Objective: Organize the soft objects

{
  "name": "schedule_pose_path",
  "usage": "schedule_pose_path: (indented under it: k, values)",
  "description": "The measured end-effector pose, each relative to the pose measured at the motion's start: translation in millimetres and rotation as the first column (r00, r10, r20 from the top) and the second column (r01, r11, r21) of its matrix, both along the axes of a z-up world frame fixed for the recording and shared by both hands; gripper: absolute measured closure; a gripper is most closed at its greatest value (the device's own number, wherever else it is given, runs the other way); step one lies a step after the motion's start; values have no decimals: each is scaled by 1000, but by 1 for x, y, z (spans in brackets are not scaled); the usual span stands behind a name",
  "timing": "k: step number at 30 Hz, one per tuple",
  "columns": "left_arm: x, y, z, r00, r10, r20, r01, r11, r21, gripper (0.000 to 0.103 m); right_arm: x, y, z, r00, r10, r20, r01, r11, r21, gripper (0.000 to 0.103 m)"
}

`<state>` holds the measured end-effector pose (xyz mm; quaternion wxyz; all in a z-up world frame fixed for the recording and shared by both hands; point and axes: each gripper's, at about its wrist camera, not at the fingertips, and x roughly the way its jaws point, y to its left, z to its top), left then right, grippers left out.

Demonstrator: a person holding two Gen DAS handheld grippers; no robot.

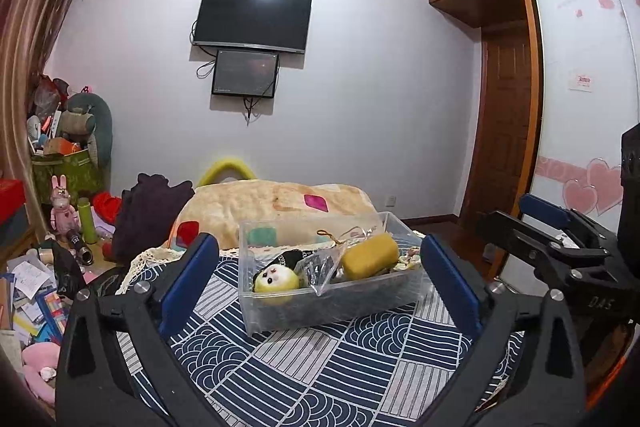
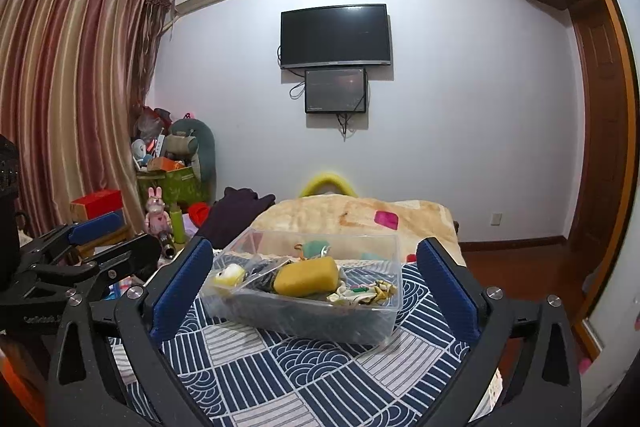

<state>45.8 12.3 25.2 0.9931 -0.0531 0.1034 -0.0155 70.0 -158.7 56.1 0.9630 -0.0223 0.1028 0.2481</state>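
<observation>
A clear, hard-walled plastic bin sat at the centre of both views on a bedspread printed with navy wave scales and grey stripes. Inside it lay the soft things. A rounded yellow sponge block with a porous, matte surface rested toward the right in the left wrist view. A small round plush, pale yellow with a white face, was tucked against the bin's near left wall. A crinkled, glossy transparent bag lay between them, and a bunched patterned cloth sat in the right end.

The left gripper was spread wide with nothing between its ribbed blue pads, framing the bin from the lower part of the frame. The right gripper was likewise wide apart and empty, its blue pads flanking the bin.

Behind the bin lay a fluffy cream blanket with coloured patches. Two flat black screens hung on the smooth pale wall in the upper centre.
</observation>
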Motion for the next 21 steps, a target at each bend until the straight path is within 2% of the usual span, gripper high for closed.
schedule_pose_path:
  k: [21]
  values:
    - [-4, -6, -3, 1000, -6, 3, 6, 1000, 23, 0, 0, 0, -7, 999, 25, -32, -24, 1000, 16, 0]
